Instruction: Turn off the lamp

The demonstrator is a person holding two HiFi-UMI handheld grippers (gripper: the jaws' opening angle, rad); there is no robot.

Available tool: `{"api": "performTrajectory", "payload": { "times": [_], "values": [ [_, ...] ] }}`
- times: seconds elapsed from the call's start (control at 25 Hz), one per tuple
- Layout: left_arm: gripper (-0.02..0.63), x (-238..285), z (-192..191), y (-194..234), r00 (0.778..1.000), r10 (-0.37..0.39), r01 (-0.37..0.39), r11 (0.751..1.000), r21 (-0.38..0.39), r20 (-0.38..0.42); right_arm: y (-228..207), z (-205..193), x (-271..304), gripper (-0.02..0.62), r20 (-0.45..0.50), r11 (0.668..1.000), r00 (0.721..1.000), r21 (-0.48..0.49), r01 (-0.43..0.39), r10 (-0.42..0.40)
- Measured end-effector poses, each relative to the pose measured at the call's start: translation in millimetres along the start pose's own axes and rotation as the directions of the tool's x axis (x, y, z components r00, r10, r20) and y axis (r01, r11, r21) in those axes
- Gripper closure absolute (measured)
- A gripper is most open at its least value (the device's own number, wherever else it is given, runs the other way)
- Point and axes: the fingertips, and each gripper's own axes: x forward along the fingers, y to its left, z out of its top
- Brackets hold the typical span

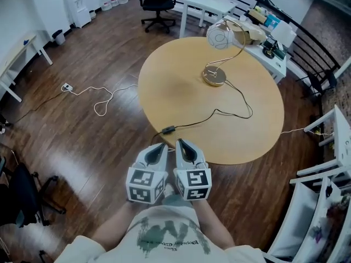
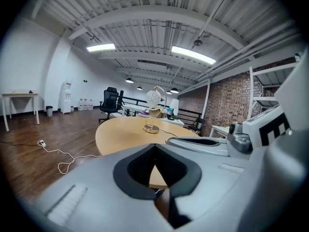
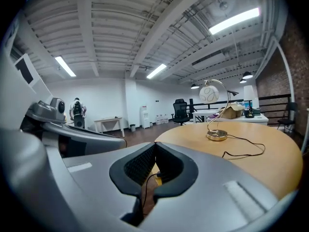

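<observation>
The lamp stands at the far side of the round wooden table: a gold base, a curved gold stem and a white globe shade. Whether it is lit I cannot tell. Its black cord loops across the tabletop to an inline switch near the table's near edge. My left gripper and right gripper hover side by side just short of that edge, both shut and holding nothing. The lamp shade shows far ahead of the left gripper. The lamp base lies ahead-right of the right gripper.
A black office chair, a white table and a cluttered white desk stand beyond the round table. A white cable trails over the wooden floor at left. White shelving stands at right. A person stands far off.
</observation>
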Motion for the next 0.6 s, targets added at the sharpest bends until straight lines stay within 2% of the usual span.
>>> {"api": "performTrajectory", "payload": {
  "times": [0.32,0.6],
  "values": [
    [0.611,-71.0,0.5,-36.2,0.996,-0.053,0.052,0.999,0.018,0.072,39.7,12.0,-85.8,0.595,0.071,0.999,0.997,-0.019,0.045,-0.044],
    [0.611,-117.7,-10.6,-69.0,0.991,-0.096,0.094,0.995,0.026,0.092,62.2,6.8,-148.7,0.595,0.093,0.997,0.993,-0.025,0.075,-0.072]
  ]
}}
